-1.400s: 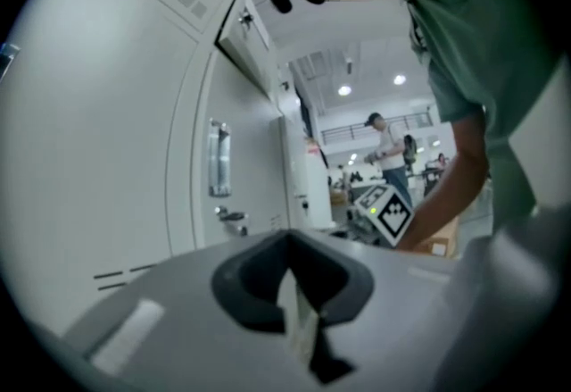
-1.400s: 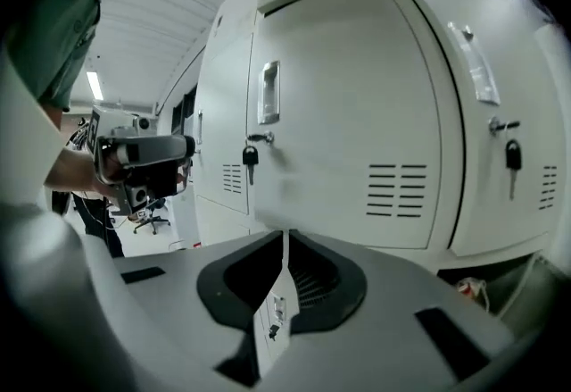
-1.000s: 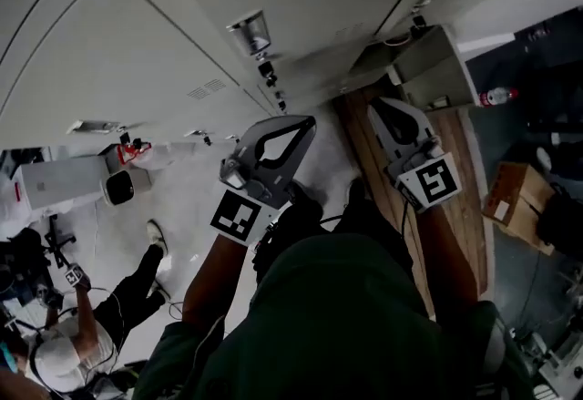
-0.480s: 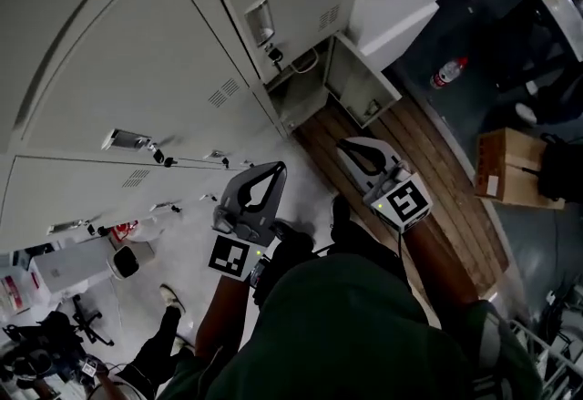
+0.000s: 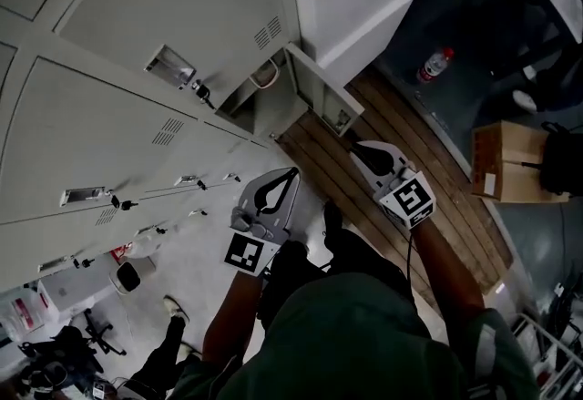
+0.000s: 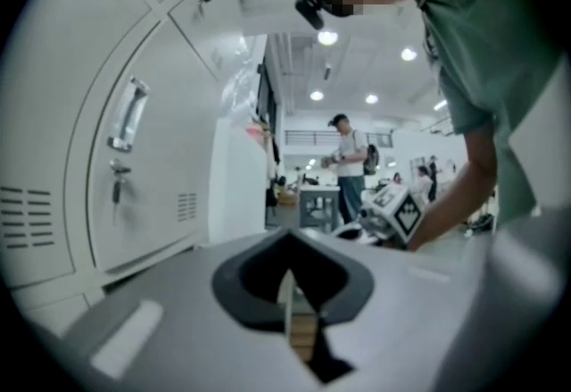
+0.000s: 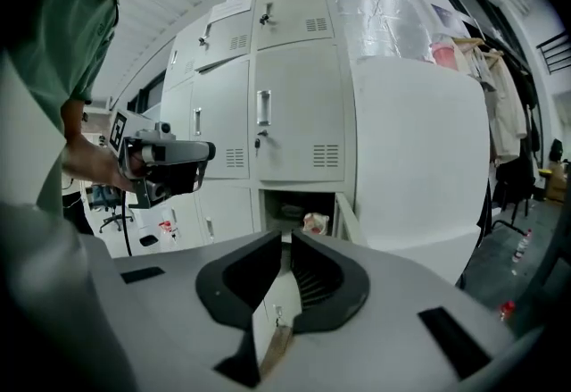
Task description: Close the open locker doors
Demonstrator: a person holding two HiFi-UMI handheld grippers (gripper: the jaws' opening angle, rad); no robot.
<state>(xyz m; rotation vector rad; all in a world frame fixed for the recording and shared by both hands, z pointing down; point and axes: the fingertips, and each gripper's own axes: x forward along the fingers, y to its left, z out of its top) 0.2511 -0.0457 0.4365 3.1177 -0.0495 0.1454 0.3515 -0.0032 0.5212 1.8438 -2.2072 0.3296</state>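
Head view: the open locker door [image 5: 323, 96] stands just ahead of the right claw [image 5: 360, 148], nearer it than the left claw [image 5: 291, 174]; both claws are closed, empty.

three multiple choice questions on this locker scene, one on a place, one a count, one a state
1. Where is the open locker?
A) at the row's end, beside the white wall
B) in the middle of the row
C) in the top row

2. How many locker doors stand open?
A) none
B) one
C) three

3. How are the right gripper's jaws?
A) wide apart
B) clamped on a handle
C) together, holding nothing

Answers:
1 A, the open compartment borders the wall.
2 B, only its door swings out.
3 C, the tips meet in free air.
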